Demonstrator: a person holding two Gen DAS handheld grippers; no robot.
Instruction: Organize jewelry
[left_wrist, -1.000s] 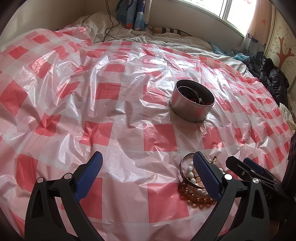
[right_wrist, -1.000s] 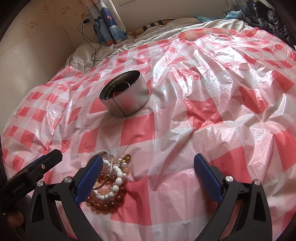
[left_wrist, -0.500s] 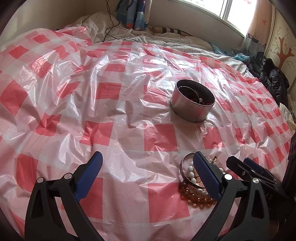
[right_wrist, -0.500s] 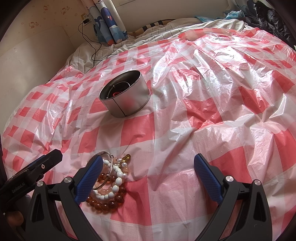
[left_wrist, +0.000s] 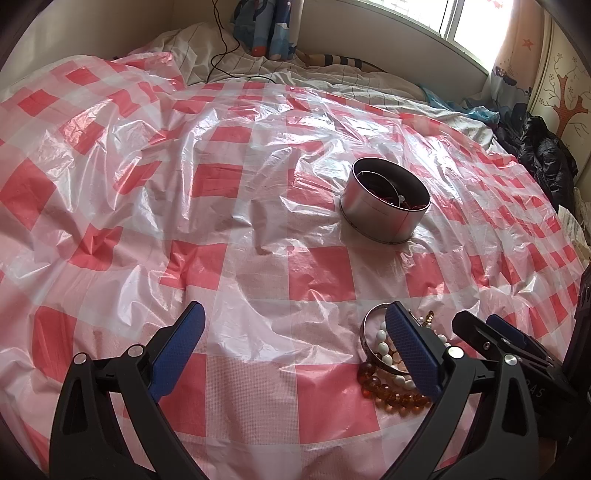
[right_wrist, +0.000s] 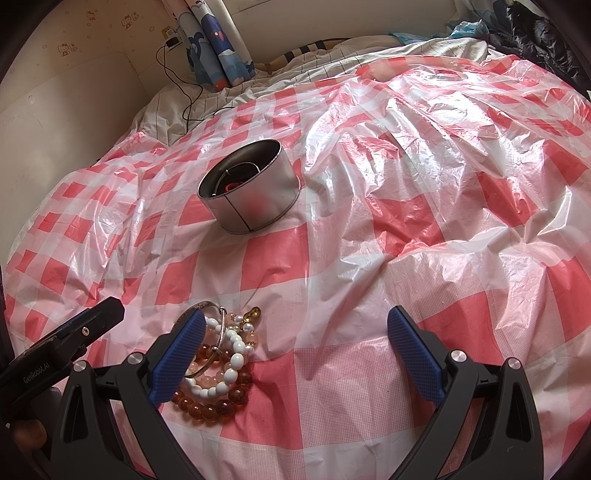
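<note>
A pile of jewelry lies on the red-and-white checked plastic sheet: an amber bead bracelet (right_wrist: 214, 404), a white bead bracelet (right_wrist: 232, 360), a silver bangle (left_wrist: 369, 339) and a small gold piece (right_wrist: 253, 314). A round metal tin (right_wrist: 255, 199) stands farther back with some jewelry inside; it also shows in the left wrist view (left_wrist: 384, 205). My left gripper (left_wrist: 295, 349) is open and empty, the pile just right of its right finger. My right gripper (right_wrist: 297, 350) is open and empty, the pile behind its left finger.
The crinkled plastic sheet (left_wrist: 221, 192) covers a bed. Striped bedding, a black cable (right_wrist: 184, 99) and a blue patterned curtain (right_wrist: 218, 48) lie at the back. Dark clothing (left_wrist: 543, 155) is heaped at the right by the window.
</note>
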